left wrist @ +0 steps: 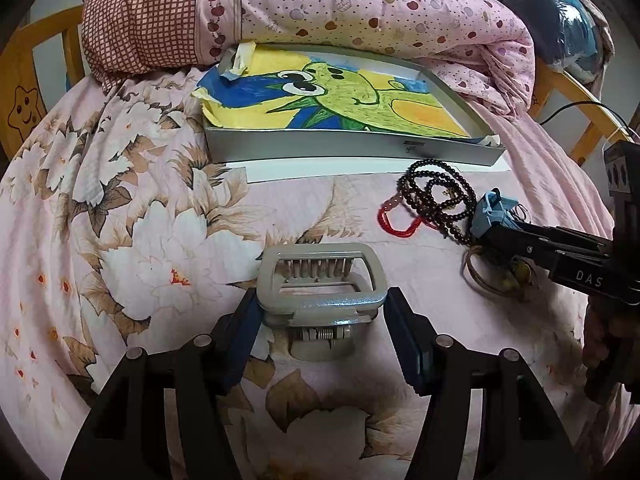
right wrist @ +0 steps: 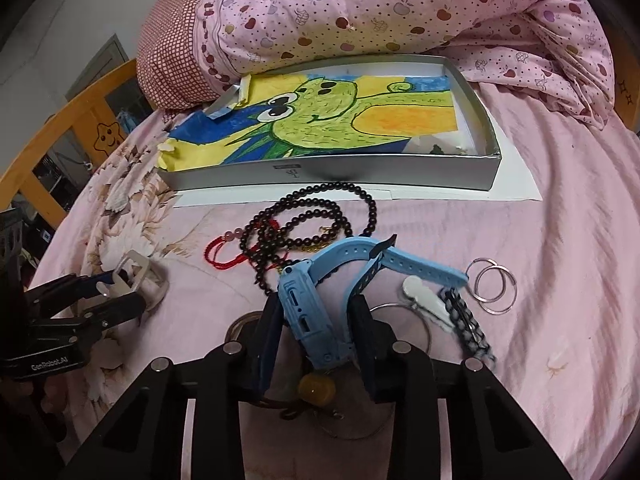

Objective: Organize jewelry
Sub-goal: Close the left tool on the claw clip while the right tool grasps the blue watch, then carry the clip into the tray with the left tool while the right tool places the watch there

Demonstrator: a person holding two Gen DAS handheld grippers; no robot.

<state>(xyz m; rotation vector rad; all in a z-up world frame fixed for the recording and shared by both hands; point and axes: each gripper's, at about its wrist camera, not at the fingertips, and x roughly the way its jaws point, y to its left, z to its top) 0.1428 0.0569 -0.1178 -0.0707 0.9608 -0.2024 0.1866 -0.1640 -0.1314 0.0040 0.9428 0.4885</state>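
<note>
My left gripper is shut on a grey hair claw clip, low over the bed; it also shows in the right wrist view. My right gripper is shut on a blue watch, with its strap sticking forward; the watch also shows in the left wrist view. Ahead lie a dark bead necklace, a red cord bracelet and a shallow grey box lined with a frog drawing. An amber bead on a cord lies under the right gripper.
Metal rings, a white clip and a braided black-and-white strap lie to the right of the watch. A rolled pink quilt lies behind the box. A wooden bed rail runs at the left.
</note>
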